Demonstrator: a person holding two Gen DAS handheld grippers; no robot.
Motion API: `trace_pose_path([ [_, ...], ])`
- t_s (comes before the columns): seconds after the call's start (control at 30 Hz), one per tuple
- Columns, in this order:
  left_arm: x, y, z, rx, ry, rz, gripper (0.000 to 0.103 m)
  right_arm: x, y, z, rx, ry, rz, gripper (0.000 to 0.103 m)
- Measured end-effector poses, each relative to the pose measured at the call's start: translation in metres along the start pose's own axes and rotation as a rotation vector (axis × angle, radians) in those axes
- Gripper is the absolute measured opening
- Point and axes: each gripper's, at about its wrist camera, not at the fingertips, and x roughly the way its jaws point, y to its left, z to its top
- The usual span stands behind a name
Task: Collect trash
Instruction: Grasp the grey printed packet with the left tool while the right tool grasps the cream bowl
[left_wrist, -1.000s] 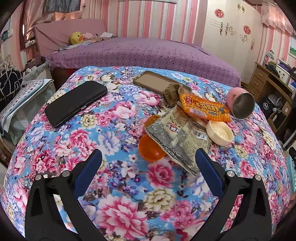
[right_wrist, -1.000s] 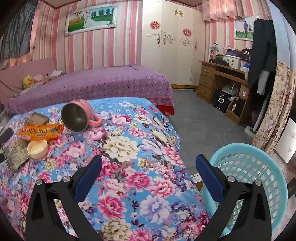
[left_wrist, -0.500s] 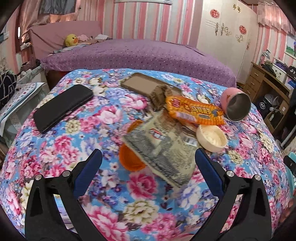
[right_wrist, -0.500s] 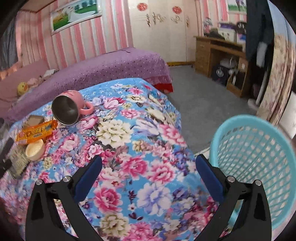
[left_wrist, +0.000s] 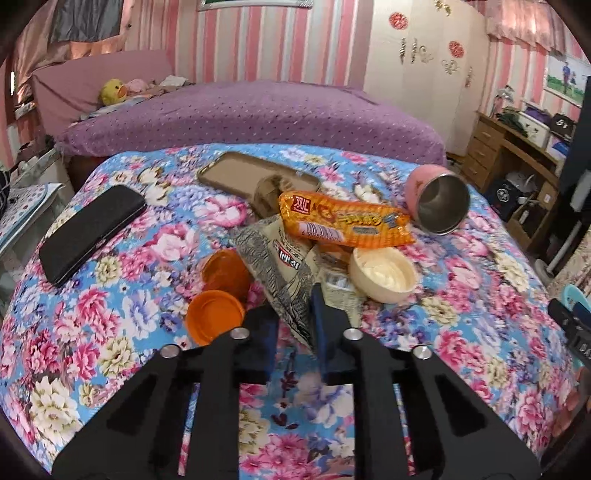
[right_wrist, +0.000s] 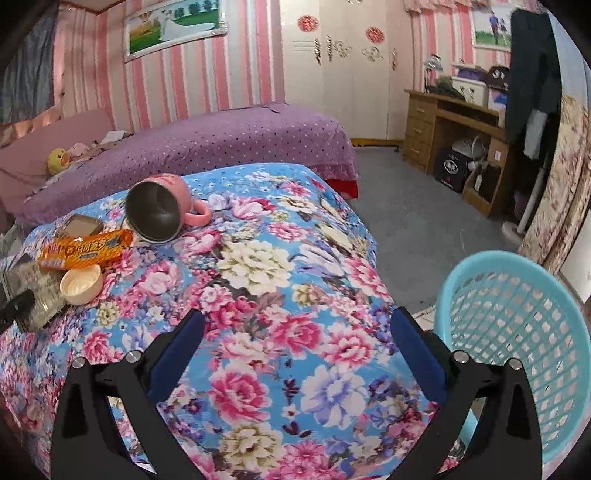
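Change: a second ago the left claw (left_wrist: 293, 325) stood wide, short of the litter; now its jaws are closing on the near corner of the grey wrapper (left_wrist: 280, 273), which sits between the pads.
Grey wrapper: pinched at its near tip, the rest fanning away ahead of the left claw, partly under the orange snack packet (left_wrist: 343, 221).
Orange snack packet: beyond the wrapper, lying across the heap.
Orange lids (left_wrist: 216, 314): two, just left of the left claw's tips — one flat, one tilted behind it.
Cream lid (left_wrist: 382, 273): just right and ahead, touching the wrapper.
Pink mug (left_wrist: 437, 201): further right, tipped on its side.
Black phone (left_wrist: 92, 230): well off to the left.
Right claw (right_wrist: 295, 354): wide, nothing between its jaws, over the floral bench cloth (right_wrist: 280, 295).
Blue basket (right_wrist: 517, 332): just right of the right claw, off the bench edge.
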Motion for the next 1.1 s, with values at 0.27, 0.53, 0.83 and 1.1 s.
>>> trace_pose_path([
  [0.27, -0.041, 0.019, 0.011, -0.005, -0.107, -0.025, 0.001, -0.015, 0.045, -0.005, -0.143, -0.072, 0.028, 0.098],
  [0.53, -0.065, 0.075, 0.019, -0.041, -0.116, -0.008, 0.001, -0.019, 0.112, -0.008, -0.255, -0.049, 0.130, 0.098],
  [0.83, -0.062, 0.132, 0.015, -0.157, -0.062, 0.013, 0.001, -0.006, 0.193, 0.002, -0.346, -0.007, 0.224, 0.094],
  [1.1, -0.045, 0.150, 0.009, -0.196, -0.004, 0.016, 0.001, 0.031, 0.210, 0.006, -0.291, 0.120, 0.252, 0.082],
])
